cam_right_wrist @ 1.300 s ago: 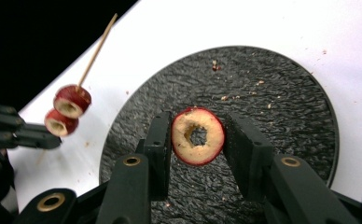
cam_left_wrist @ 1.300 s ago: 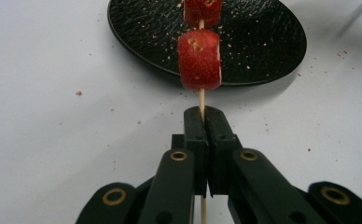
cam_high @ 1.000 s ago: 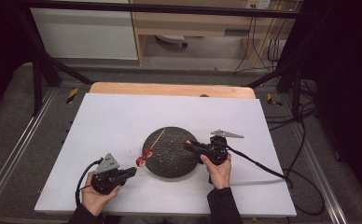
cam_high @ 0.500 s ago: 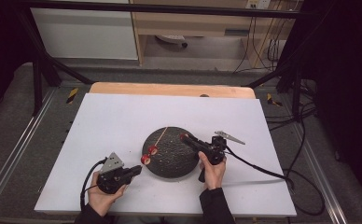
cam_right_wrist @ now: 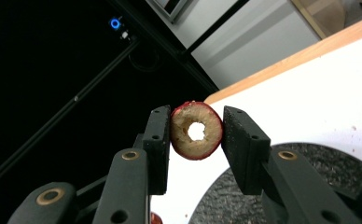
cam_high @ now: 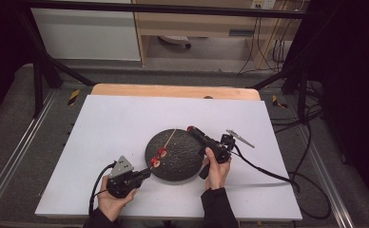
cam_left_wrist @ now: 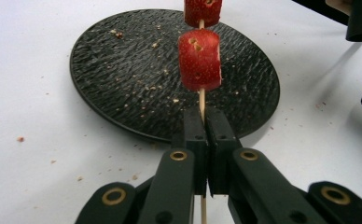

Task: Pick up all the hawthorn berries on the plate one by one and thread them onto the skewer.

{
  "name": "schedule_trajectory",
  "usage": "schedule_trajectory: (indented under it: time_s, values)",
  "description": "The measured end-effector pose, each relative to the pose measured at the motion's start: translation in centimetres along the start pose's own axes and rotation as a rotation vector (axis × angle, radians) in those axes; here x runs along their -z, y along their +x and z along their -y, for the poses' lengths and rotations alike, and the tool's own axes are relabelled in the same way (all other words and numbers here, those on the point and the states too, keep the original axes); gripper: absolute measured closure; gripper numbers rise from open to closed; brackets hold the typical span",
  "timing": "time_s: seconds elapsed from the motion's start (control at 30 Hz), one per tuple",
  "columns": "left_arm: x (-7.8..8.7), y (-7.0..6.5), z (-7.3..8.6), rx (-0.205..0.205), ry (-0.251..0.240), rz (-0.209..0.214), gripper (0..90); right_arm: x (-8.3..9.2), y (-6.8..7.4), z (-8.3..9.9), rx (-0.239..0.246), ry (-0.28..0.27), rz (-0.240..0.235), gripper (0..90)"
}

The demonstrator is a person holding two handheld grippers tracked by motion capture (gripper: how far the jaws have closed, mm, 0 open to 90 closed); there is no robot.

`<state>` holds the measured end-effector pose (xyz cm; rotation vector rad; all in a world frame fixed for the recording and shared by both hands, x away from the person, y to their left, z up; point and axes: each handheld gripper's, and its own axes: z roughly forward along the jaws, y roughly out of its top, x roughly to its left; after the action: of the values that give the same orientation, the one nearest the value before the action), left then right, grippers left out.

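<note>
A round black plate (cam_high: 182, 164) lies on the white table top (cam_high: 106, 128). My left gripper (cam_high: 144, 174) is shut on the lower end of a thin wooden skewer (cam_left_wrist: 201, 99). The skewer slants up over the plate and carries two red fruit pieces (cam_high: 159, 156). In the left gripper view the nearer piece (cam_left_wrist: 199, 59) sits just beyond the jaws, the other piece (cam_left_wrist: 202, 8) above it. My right gripper (cam_high: 190, 129) hovers over the plate's far right rim, near the skewer's tip. It is shut on a red ring slice (cam_right_wrist: 197, 130) with a pale cut face and a hole.
Crumbs are scattered on the plate (cam_left_wrist: 132, 70) and on the white top around it. A wooden edge (cam_high: 173, 90) runs along the back of the table. The right gripper's cable (cam_high: 268, 172) trails off to the right. Dark frame bars stand at the left and right.
The right gripper has risen and moved away from me with the ring slice, toward the skewer's tip. The left gripper has shifted slightly right with the skewer.
</note>
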<state>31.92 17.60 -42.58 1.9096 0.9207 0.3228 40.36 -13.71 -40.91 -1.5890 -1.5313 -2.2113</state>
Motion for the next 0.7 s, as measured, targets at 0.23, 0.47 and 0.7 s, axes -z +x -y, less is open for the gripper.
schedule_trajectory:
  time_s: [0.23, 0.47, 0.7]
  values:
    - [-0.8, -1.0, -0.3, -0.007, -0.007, 0.011, 88.4, -0.2, 0.0, -0.4, -0.028, -0.046, -0.010, 63.4]
    - [-1.5, -1.7, -0.4, -0.010, -0.009, 0.010, 88.4, -0.2, 0.1, -1.0, -0.062, -0.086, -0.024, 63.5]
    - [-1.9, -2.3, -0.6, -0.013, -0.022, 0.016, 88.4, -0.2, 0.1, -1.3, -0.082, -0.110, -0.031, 63.5]
